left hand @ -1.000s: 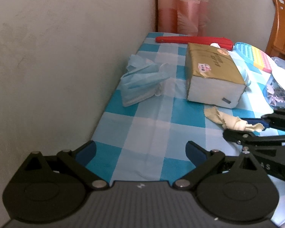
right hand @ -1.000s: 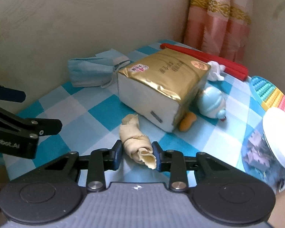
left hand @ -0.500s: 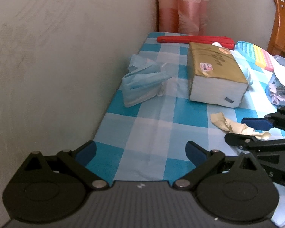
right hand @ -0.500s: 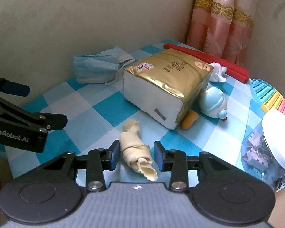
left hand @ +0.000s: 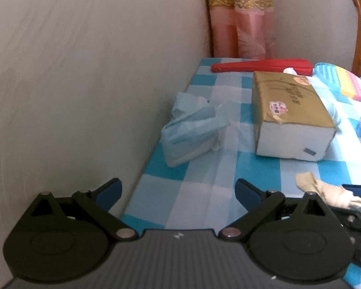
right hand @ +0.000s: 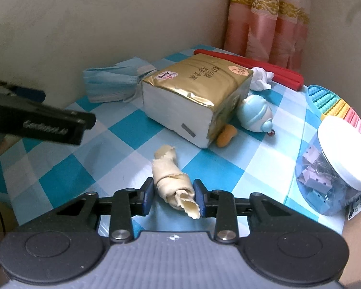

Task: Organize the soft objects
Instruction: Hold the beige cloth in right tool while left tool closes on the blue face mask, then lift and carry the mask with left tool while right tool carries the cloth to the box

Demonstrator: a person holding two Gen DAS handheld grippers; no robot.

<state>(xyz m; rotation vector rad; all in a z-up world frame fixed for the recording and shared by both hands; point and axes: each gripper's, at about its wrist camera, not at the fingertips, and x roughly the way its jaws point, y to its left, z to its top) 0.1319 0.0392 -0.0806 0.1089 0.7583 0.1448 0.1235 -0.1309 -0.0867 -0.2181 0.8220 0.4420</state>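
Blue-checked tablecloth (left hand: pixel 204 192) beside beige wall (left hand: pixel 84 72)

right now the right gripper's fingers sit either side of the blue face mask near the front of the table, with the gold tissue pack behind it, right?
Not quite. Between the right gripper fingers lies the twisted beige cloth, not the blue face mask, which sits far back by the wall, beside the gold tissue pack. The right wrist view shows this; the pack is indeed behind the cloth.
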